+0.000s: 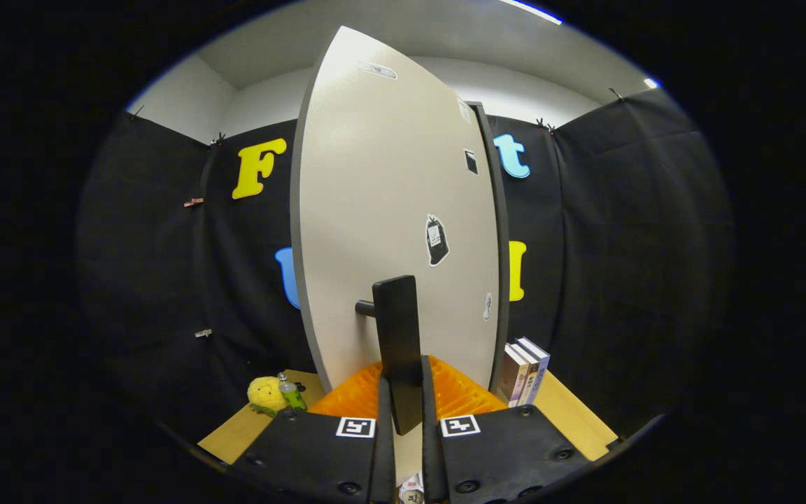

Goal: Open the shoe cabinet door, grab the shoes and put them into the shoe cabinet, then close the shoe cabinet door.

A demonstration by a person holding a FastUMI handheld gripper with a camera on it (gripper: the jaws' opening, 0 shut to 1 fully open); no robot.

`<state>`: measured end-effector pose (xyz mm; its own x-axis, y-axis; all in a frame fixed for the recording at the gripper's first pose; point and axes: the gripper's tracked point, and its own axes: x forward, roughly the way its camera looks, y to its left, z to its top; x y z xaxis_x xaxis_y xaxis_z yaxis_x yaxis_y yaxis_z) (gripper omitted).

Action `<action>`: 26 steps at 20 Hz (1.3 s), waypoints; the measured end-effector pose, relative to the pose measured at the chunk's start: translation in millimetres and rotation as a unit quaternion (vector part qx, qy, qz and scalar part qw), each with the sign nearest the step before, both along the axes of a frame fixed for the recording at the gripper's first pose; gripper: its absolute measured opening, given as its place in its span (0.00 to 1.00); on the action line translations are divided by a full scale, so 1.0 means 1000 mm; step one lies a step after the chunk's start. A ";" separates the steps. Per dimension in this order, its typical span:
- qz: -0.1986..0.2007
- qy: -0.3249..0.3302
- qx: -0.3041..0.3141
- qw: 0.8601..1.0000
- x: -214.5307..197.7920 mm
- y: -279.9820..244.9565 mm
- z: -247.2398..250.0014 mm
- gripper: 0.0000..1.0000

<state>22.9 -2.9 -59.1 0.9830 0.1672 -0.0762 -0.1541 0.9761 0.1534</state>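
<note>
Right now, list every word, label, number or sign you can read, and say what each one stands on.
Nothing here can be read as text.
Stickers on the shoe cabinet door: print too small.
Spines of the books: blurred.
Label on the green bottle: too small.
Square markers on the claw, which grips the door handle: patterns only, no words.

Legible text: none. Stickers on the cabinet door (pixel 389 210), spines of the books (pixel 525 372), the small bottle (pixel 292 394): print too small to read.
</note>
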 end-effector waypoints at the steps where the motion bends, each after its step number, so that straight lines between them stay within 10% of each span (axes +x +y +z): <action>1: -0.004 0.000 -0.001 1.000 -0.003 -0.008 -0.001 0.19; 26: -0.059 0.011 0.061 0.996 -0.016 -0.185 -0.016 0.13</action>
